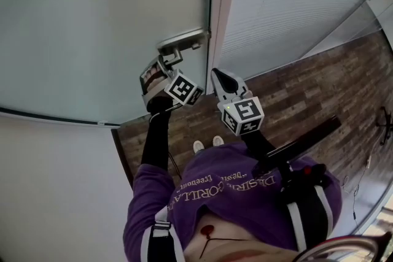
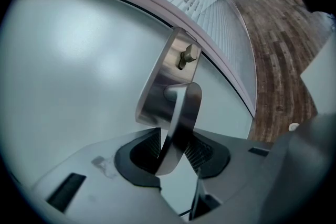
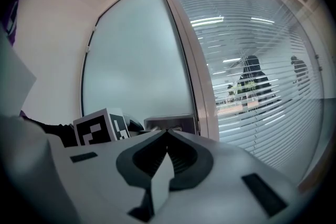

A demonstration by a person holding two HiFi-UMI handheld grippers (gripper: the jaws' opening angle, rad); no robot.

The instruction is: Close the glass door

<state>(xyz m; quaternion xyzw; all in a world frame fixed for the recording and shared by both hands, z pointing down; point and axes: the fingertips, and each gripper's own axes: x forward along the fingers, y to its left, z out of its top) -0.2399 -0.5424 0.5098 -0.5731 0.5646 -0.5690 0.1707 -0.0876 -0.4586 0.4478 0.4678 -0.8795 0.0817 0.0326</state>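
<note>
Wood-plank floor (image 1: 295, 95) and a slatted partition (image 1: 288, 3) lie beyond the frosted glass door (image 1: 92, 21), seen from my head. Its edge stands right against the frame (image 1: 220, 15), so I judge the swing all but finished; whether the latch has caught I cannot tell.

Along my left claw (image 2: 176, 147), the jaws are partly closed and clamp the flat steel lever handle (image 2: 181, 118), which juts from a brushed plate (image 2: 163, 81) with a small thumb-turn.

Along my right claw (image 3: 167, 134), the jaws meet on nothing and point towards that door edge.
</note>
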